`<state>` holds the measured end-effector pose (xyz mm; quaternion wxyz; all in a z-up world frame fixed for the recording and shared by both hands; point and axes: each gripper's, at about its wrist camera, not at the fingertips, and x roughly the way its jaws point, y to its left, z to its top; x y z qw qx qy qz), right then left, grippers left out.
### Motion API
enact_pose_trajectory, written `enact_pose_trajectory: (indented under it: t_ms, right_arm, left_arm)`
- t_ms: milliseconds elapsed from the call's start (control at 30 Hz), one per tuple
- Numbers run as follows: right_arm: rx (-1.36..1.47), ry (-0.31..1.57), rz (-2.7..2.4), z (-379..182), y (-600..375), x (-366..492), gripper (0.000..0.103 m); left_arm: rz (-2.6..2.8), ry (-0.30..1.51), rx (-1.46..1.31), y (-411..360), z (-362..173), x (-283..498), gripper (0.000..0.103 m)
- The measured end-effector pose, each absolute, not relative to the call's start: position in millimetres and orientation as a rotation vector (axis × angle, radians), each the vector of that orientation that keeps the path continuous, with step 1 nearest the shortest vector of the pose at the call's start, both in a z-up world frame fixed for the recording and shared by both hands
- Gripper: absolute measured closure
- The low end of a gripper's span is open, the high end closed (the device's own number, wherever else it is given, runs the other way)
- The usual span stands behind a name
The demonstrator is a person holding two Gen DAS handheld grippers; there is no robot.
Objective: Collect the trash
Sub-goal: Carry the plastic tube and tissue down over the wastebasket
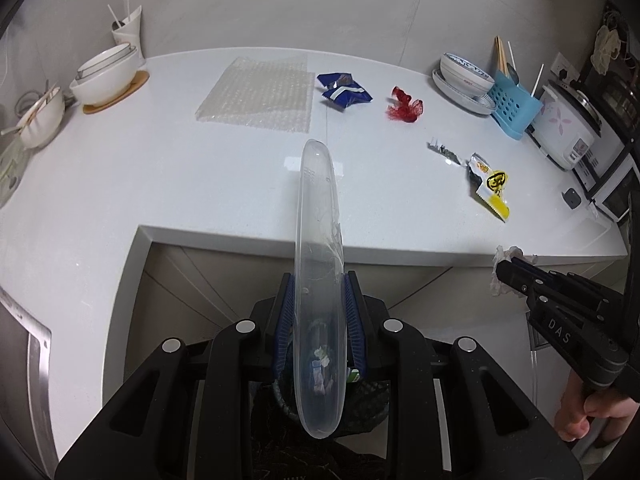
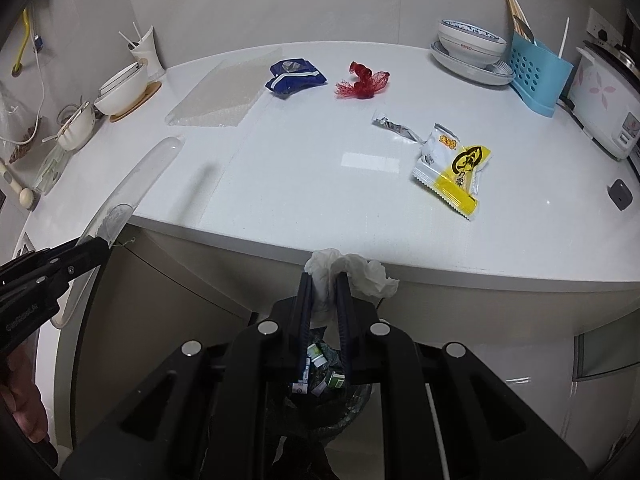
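Nearest to us, below the counter edge (image 2: 400, 268), sits a dark-lined bin (image 2: 320, 376) with small cartons and scraps inside. Our right gripper (image 2: 325, 280) is clamped tight on a crumpled white tissue (image 2: 360, 276), held just in front of the counter edge and above the bin; only the right wrist view shows the tissue bulging out past the pads. Our left gripper (image 1: 318, 280) pinches a clear plastic lid (image 1: 318, 240) edge-on, narrow, rising across the counter edge. The left wrist view shows the bin's contents through that lid, and a person's fingers (image 1: 576, 428) under the right tool. Beyond the counter edge lie a yellow snack wrapper (image 2: 456, 168) and a silver foil scrap (image 2: 394, 126). Farther back are a red net (image 2: 362, 80), a blue wrapper (image 2: 294, 76) and a sheet of bubble wrap (image 1: 260, 94).
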<state>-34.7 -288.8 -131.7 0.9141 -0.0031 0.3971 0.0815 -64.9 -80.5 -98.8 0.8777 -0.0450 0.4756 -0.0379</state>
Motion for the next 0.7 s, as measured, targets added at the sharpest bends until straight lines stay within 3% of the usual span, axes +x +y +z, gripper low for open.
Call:
enact_pose_trajectory:
  t_ms: [700]
  right_arm:
    - [-0.038, 0.931, 0.202, -209.4, -286.6, -50.6, 0.092]
  left_arm:
    - [-0.032, 1.119, -0.152, -70.5, -190.5, -93.3, 0.078]
